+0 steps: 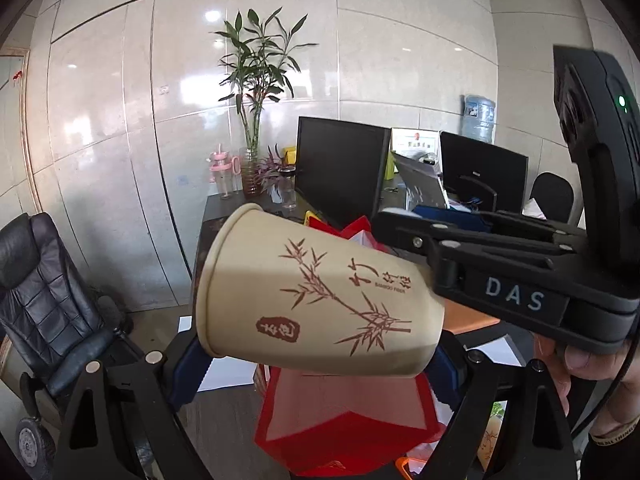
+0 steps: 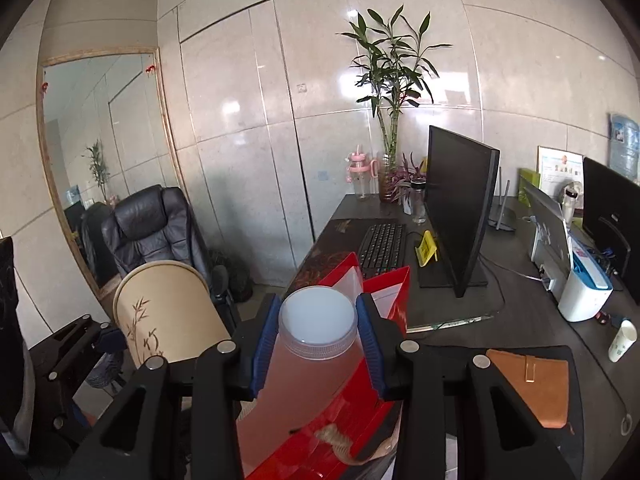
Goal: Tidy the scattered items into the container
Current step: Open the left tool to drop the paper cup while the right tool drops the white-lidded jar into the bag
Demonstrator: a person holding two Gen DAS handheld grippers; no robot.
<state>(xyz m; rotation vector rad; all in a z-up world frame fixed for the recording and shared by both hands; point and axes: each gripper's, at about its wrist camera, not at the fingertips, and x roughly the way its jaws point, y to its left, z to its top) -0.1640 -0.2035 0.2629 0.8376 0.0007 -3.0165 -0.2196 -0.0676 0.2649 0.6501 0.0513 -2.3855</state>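
Fingers [image 2: 366, 344] flank the bottle [image 2: 316, 344] cap (left pair [image 1: 196, 368] clasps cup [image 1: 316, 292]).

Inventory: two claws (left claw [image 1: 316, 364], right claw [image 2: 318, 340]); two bamboo-print paper cups, one large [image 1: 316, 292] and one small [image 2: 622, 340]; one white-capped bottle [image 2: 316, 324]; one red bag [image 2: 384, 280]; two monitors [image 2: 458, 204] [image 2: 612, 204]; one keyboard [image 2: 382, 246]; one brown notebook [image 2: 532, 388].

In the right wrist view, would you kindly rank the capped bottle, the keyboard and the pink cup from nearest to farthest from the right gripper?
1. Capped bottle, between the right gripper's pads.
2. Keyboard, mid-desk beyond the red bag.
3. Pink cup, by the far wall.
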